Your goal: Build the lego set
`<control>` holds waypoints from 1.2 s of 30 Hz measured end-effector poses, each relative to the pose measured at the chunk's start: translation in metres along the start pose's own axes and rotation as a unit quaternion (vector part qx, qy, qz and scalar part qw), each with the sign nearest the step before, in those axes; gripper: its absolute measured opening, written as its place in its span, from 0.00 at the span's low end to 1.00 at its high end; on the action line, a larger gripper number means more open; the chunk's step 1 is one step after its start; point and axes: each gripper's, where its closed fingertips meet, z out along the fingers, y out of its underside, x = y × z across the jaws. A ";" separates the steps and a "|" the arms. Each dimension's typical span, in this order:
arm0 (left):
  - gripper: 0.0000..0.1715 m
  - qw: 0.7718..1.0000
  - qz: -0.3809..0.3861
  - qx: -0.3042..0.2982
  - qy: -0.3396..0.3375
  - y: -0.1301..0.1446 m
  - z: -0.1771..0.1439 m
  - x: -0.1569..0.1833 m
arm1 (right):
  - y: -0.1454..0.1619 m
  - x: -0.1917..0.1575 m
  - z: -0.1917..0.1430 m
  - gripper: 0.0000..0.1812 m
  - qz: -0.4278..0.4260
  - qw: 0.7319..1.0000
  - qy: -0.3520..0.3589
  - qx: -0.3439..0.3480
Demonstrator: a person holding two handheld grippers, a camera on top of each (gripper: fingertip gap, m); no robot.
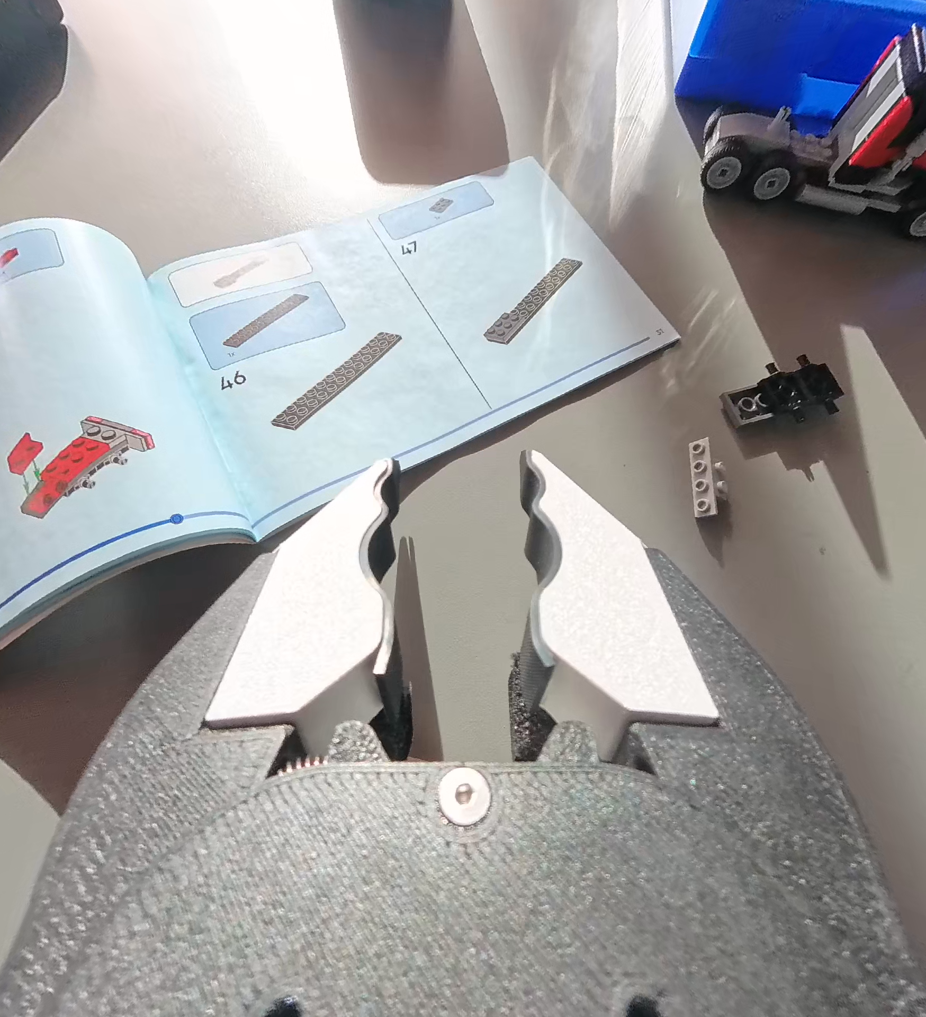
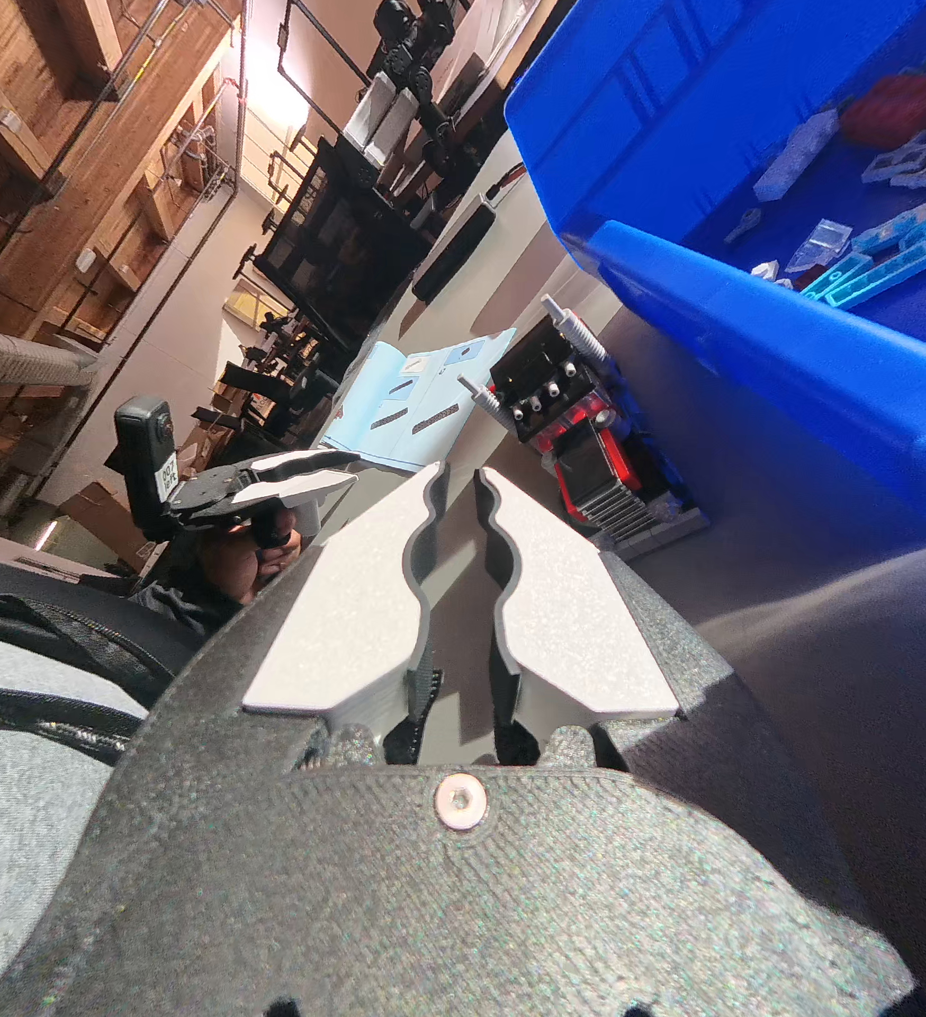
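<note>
My left gripper (image 1: 458, 465) is open and empty, low over the grey table just below the open light-blue instruction booklet (image 1: 295, 352). A small light-grey plate (image 1: 701, 477) and a black small assembly (image 1: 782, 393) lie to its right. A red, black and grey Lego truck (image 1: 845, 148) stands at the far right by a blue bin (image 1: 812, 60). My right gripper (image 2: 459, 470) is slightly open and empty, tilted, pointing toward the truck (image 2: 576, 440) and the booklet (image 2: 422, 407). The left gripper (image 2: 350, 468) shows farther off in the right wrist view, held by a hand.
The blue bin (image 2: 724, 308) with several loose bricks sits at the upper right of the right wrist view. A grey and black bag (image 2: 37, 688) lies at the left. Dark racks and equipment stand in the room behind. Left tips to right tips: about 25 cm. The small light-grey plate (image 1: 701, 477) is about 7 cm from my left fingertips and 20 cm from my right.
</note>
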 end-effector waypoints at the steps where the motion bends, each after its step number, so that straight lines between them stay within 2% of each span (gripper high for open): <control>1: 0.27 1.000 0.000 -0.001 0.000 0.000 0.000 0.000 | 0.000 0.000 0.000 0.06 0.000 1.000 -0.001 -0.001; 25: 0.26 1.000 -0.002 -0.004 -0.014 0.001 0.001 -0.004 | -0.002 -0.011 -0.011 0.07 0.023 0.998 -0.062 0.008; 36: 0.26 1.000 -0.003 -0.003 -0.018 0.001 0.001 -0.005 | 0.002 -0.012 -0.012 0.08 0.018 0.998 -0.061 -0.005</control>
